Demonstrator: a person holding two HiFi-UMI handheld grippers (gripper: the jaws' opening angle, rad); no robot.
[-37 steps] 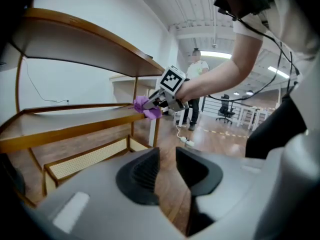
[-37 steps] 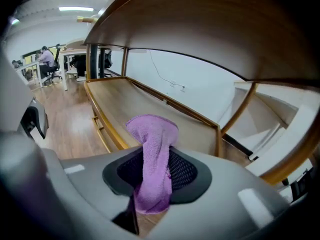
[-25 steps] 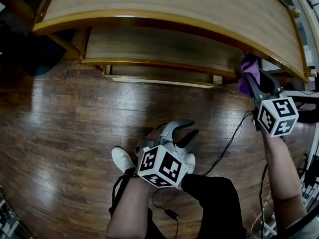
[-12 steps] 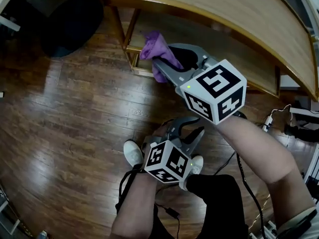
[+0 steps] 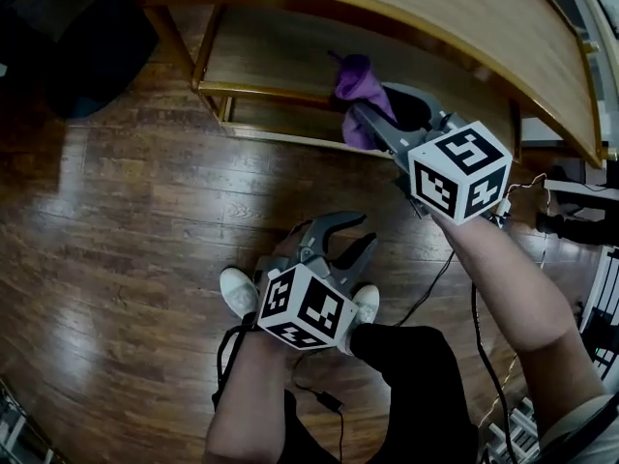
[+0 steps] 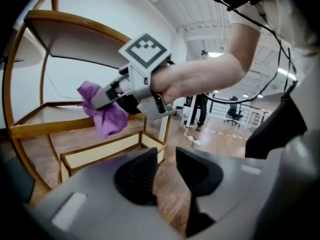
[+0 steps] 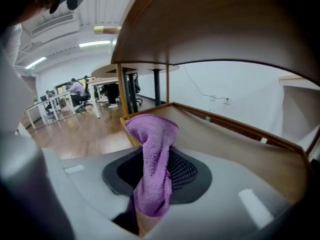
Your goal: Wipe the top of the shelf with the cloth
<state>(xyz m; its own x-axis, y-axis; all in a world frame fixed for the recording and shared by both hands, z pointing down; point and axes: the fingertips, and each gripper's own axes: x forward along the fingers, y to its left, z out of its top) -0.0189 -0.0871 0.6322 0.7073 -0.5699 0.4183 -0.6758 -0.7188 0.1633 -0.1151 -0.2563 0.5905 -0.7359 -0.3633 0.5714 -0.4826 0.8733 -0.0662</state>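
- The left gripper [image 5: 360,232] is hovering low over the wooden floor [image 5: 126,220], its jaws standing slightly apart with nothing between them.
- The right gripper [image 5: 360,119] is clamping the purple cloth [image 5: 358,77], holding it by a lower tier of the wooden shelf [image 5: 484,13], beneath the top board.

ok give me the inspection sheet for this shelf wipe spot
surface: shelf top is bare wood, nothing on it where seen
job's things: purple cloth is below the top board, over the lower tier, not on the top
clutter: nothing seen
grippers: right gripper fingers shut on the cloth; left gripper open, empty
cables: black cable lies on the wood floor
surroundings: open office, desks behind
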